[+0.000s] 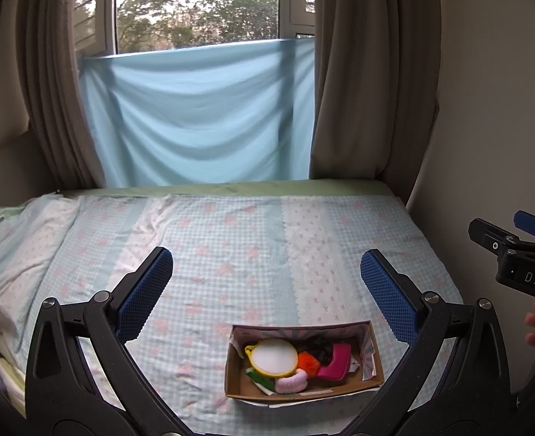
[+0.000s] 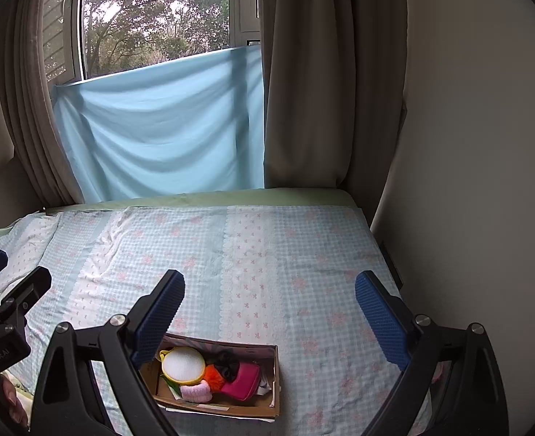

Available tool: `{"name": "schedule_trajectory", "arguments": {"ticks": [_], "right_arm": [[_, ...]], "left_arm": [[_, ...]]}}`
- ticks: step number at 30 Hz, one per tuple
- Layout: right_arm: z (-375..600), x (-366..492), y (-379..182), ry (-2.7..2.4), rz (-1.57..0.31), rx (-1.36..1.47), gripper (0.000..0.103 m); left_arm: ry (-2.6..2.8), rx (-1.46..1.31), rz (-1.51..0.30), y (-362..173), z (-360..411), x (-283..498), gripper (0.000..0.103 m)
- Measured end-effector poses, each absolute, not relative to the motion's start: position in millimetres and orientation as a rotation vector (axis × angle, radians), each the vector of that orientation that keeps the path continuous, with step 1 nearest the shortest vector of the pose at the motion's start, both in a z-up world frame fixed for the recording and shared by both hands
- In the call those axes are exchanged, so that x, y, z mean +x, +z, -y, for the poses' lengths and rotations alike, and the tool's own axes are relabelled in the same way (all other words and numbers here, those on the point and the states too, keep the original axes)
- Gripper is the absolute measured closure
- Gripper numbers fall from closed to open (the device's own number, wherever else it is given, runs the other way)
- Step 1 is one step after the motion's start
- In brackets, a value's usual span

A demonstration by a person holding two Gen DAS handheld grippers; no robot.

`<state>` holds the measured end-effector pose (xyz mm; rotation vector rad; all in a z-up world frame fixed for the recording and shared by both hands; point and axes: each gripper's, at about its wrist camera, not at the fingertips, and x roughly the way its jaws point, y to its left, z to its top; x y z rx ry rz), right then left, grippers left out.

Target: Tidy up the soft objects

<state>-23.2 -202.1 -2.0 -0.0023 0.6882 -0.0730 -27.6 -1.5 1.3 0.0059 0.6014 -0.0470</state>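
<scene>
A cardboard box (image 1: pixel 375 370) sits on the bed near its front edge; it also shows in the right wrist view (image 2: pixel 274 381). Inside lie a round yellow-rimmed white puff (image 1: pixel 273 356), an orange pompom (image 1: pixel 308 360), a black scrunchie (image 1: pixel 320 349), a magenta pouch (image 1: pixel 336 363) and a pink scrunchie (image 1: pixel 292 383). My left gripper (image 1: pixel 267 283) is open and empty above the bed, behind the box. My right gripper (image 2: pixel 269 309) is open and empty, above and right of the box. The right gripper shows at the right edge of the left wrist view (image 1: pixel 514 250).
The bed has a blue checked sheet with pink flowers (image 1: pixel 231 239), rumpled at the left. Behind it hang a light blue cloth (image 1: pixel 194 116) and brown curtains (image 1: pixel 358 72) over a window. A wall (image 2: pixel 467 145) runs along the bed's right side.
</scene>
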Motion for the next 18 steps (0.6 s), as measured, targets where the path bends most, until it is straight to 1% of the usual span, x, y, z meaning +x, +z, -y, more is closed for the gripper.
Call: {"name": "schedule_trajectory", "arguments": {"ticks": [5, 9, 18], "right_arm": [[203, -22, -2, -0.073, -0.686, -0.002, 0.009], [202, -23, -2, -0.074, -0.686, -0.003, 0.009], [198, -9, -7, -0.078, -0.703, -0.001, 0.009]], "left_arm": [[-0.024, 0.030, -0.586, 2, 3, -29, 0.000], [0.027, 0.071, -0.524, 5, 4, -37, 0.000], [0.022, 0.044, -0.492, 7, -5, -30, 0.000]]}}
